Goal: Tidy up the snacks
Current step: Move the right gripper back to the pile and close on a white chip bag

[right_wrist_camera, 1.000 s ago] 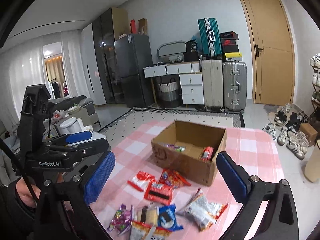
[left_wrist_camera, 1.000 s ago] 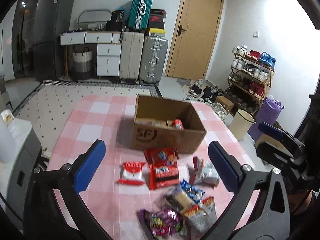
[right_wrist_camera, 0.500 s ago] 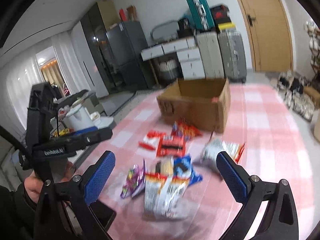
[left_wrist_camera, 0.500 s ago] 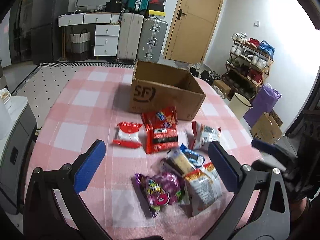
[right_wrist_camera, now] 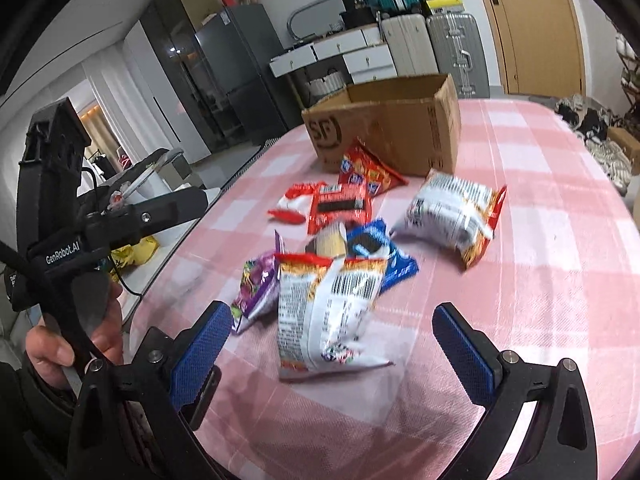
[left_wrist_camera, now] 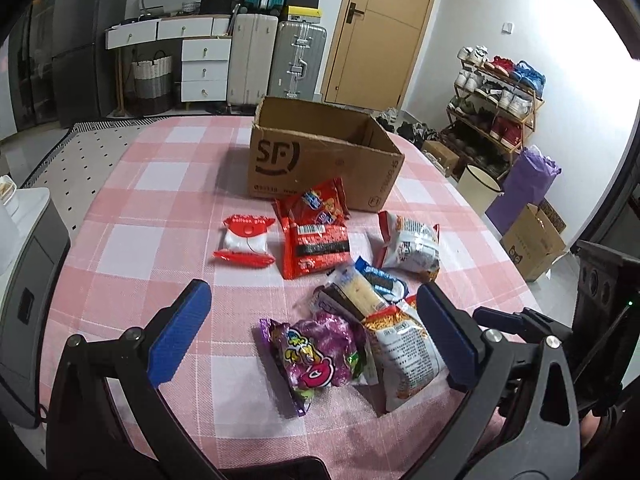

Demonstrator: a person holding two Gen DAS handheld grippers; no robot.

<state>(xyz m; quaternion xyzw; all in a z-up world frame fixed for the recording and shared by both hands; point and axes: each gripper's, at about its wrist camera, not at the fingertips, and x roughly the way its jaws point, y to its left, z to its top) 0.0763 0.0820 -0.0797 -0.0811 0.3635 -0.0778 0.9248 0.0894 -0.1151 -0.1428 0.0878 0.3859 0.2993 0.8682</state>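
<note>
Several snack packets lie on a pink checked tablecloth [left_wrist_camera: 152, 184] in front of an open cardboard box [left_wrist_camera: 320, 156]. A purple candy bag [left_wrist_camera: 316, 356] and an orange-white chip bag [left_wrist_camera: 408, 356] lie nearest. Red packets [left_wrist_camera: 316, 232], a small red-white packet [left_wrist_camera: 246, 240] and a white-orange bag [left_wrist_camera: 412, 242] lie farther off. My left gripper [left_wrist_camera: 316, 336] is open and empty just above the purple bag. My right gripper [right_wrist_camera: 332, 344] is open and empty, with the chip bag [right_wrist_camera: 328, 312] between its fingers. The box [right_wrist_camera: 384, 120] stands behind.
A white appliance [left_wrist_camera: 24, 240] stands off the table's left edge. Suitcases [left_wrist_camera: 276, 60], drawers and a door lie beyond the table. A shoe rack [left_wrist_camera: 496, 108], a bin and a purple bag stand to the right. My left gripper's body [right_wrist_camera: 60, 208] shows at the left of the right wrist view.
Both grippers have come down and closer to the near snack pile. The box has receded upward in both views. Both grippers stay open and empty.
</note>
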